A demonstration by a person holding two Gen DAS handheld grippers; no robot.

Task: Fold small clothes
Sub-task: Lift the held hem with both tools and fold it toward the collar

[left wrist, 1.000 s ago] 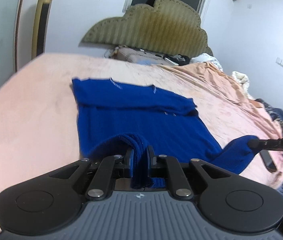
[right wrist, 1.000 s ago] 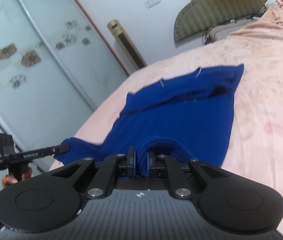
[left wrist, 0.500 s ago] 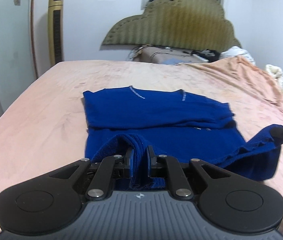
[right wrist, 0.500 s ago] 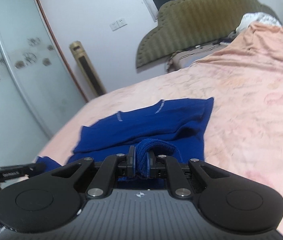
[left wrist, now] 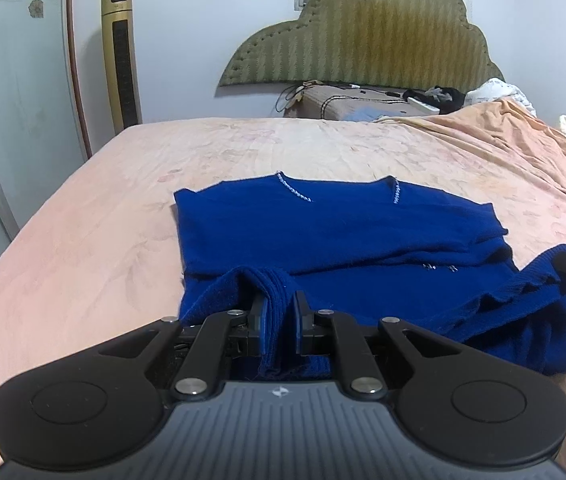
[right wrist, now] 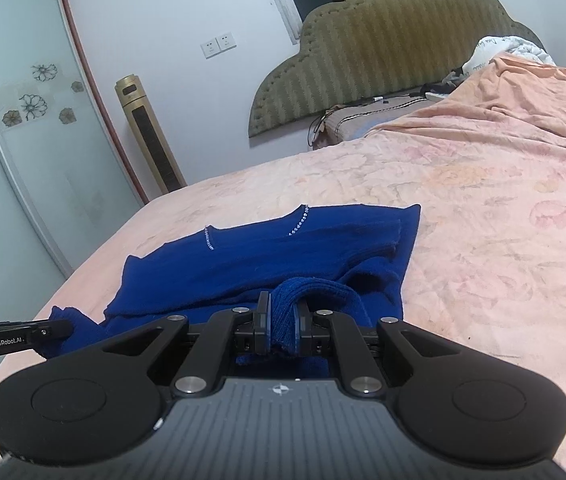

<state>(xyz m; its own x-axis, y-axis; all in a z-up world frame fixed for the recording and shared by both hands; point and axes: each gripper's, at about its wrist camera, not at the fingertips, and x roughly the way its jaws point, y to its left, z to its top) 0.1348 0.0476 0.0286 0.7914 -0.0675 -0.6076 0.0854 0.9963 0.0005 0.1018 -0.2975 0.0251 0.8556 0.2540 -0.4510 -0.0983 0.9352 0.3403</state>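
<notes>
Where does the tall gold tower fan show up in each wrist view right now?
Left wrist view: the tall gold tower fan stands upper left, against the wall beside the bed.
Right wrist view: it leans left of centre, past the bed's far corner.
Shared landmark: the olive scalloped headboard, to the fan's right in both.

Blue sweater (left wrist: 323,232) is soft knit (ribbed hem); bedsheet (left wrist: 83,240) matt cloth.
</notes>
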